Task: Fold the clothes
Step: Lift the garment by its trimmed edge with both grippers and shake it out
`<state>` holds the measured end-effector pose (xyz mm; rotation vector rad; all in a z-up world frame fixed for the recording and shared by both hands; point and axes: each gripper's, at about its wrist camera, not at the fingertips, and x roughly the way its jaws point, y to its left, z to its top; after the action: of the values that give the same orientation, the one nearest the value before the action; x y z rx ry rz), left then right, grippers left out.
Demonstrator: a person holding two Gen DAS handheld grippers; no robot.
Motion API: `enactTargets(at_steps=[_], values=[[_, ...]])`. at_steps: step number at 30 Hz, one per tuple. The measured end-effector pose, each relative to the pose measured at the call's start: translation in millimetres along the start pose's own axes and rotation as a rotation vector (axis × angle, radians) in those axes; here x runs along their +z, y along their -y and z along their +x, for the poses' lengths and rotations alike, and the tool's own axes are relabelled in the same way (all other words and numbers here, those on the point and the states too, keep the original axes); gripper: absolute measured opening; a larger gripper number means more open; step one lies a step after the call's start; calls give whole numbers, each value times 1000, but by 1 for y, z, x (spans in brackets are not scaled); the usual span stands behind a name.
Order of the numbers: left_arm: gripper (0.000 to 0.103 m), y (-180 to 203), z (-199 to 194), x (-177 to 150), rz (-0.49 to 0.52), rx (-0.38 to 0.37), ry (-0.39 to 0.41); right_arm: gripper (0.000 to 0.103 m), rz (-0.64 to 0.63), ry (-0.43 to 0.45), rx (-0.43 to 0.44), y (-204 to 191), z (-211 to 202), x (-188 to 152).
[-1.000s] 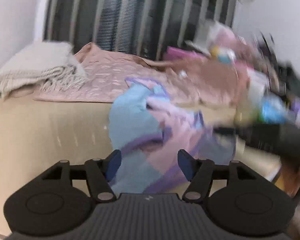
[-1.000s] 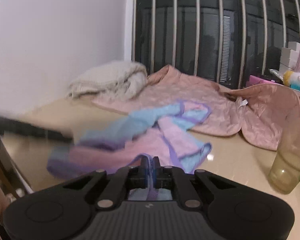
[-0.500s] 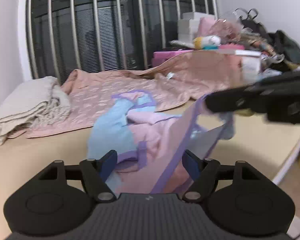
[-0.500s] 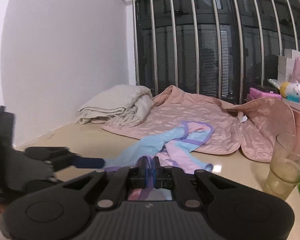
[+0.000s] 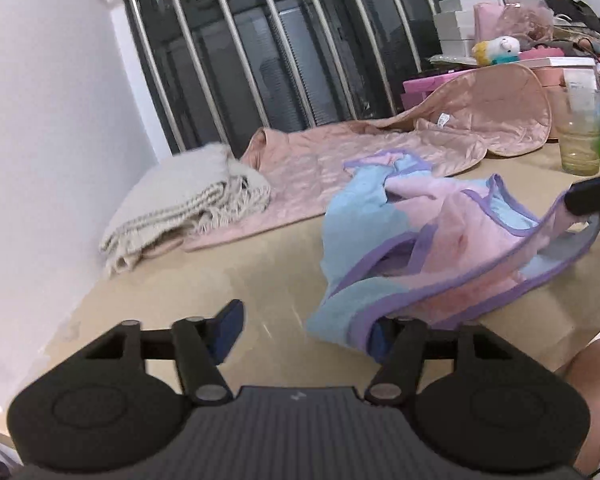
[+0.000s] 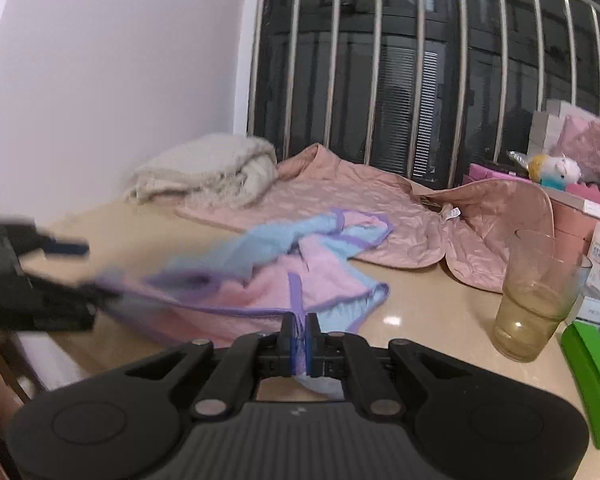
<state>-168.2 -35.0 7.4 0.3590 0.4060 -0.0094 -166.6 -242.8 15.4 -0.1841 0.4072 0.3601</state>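
My right gripper (image 6: 299, 330) pinched tight on purple hem of pastel garment (image 6: 260, 276), hem lifted off table. My left gripper (image 5: 304, 330) spread wide, nothing between fingers; garment corner lies against its right finger (image 5: 380, 340). Garment, pink and blue with purple trim, crumpled on beige table (image 5: 180, 276), stretched toward right gripper. Behind it pink quilted jacket (image 5: 340, 160), touching it at far end. Folded cream blanket (image 5: 188, 204) near wall. Glass (image 6: 536, 296) stands right of garment, apart.
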Motion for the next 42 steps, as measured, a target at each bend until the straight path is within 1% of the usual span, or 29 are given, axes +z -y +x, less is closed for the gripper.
enactTargets(at_steps=[2,3,4,5,7,9,13,14,16,17,18,22,25,26,27,28,29,30,33,34,37,38,40,41,42], values=[[56,8,-4,1,25,17,20,4,-71,-6,-40,-14,2,-7],[46,11,-7,2,35,29,31,4,-105,-7,-55,-19,2,-9],[39,14,-9,3,45,42,43,4,-138,-7,-66,-25,3,-11],[38,16,-10,4,47,54,47,4,-166,-7,-77,-30,3,-12],[26,16,-14,6,41,70,63,4,-230,-13,-107,-41,4,-17],[20,16,-16,8,31,75,67,5,-295,-24,-138,-50,7,-22],[16,14,-18,9,4,74,50,6,-365,-40,-168,-67,12,-28],[15,13,-18,9,-4,78,46,10,-383,-45,-178,-71,14,-30],[10,6,-17,9,-48,94,34,23,-425,-53,-198,-79,16,-33],[10,3,-16,9,-70,101,27,28,-447,-51,-211,-83,16,-34],[9,-2,-15,9,-103,98,18,32,-460,-46,-219,-85,15,-35],[9,-22,-11,7,-220,81,-18,31,-443,-48,-227,-89,12,-33],[9,-24,-10,4,-220,80,-26,31,-452,-42,-248,-93,10,-34],[9,-23,-11,2,-217,81,-26,28,-454,-38,-254,-94,10,-34],[9,-22,-12,1,-210,81,-22,19,-458,-35,-260,-96,9,-34],[9,-21,-13,0,-202,82,-18,15,-463,-35,-265,-97,9,-34],[9,-20,-15,-2,-195,83,-14,7,-460,-32,-269,-97,9,-33],[10,-18,-17,-3,-185,91,-3,4,-450,-27,-270,-96,7,-32],[18,-17,-23,-2,-162,133,44,4,-419,8,-284,-92,0,-26],[18,-18,-26,1,-155,143,56,4,-400,25,-284,-89,-4,-22],[13,-27,-38,26,-153,99,120,4,-313,81,-257,-71,-14,-1],[13,-34,-42,39,-164,65,138,4,-281,100,-245,-62,-17,8],[8,-50,-50,66,-187,-4,172,4,-216,99,-197,-39,-23,38],[8,-64,-62,81,-234,-59,197,4,-196,119,-176,-29,-33,57],[8,-79,-75,97,-282,-114,221,4,-189,166,-161,-20,-50,78]])
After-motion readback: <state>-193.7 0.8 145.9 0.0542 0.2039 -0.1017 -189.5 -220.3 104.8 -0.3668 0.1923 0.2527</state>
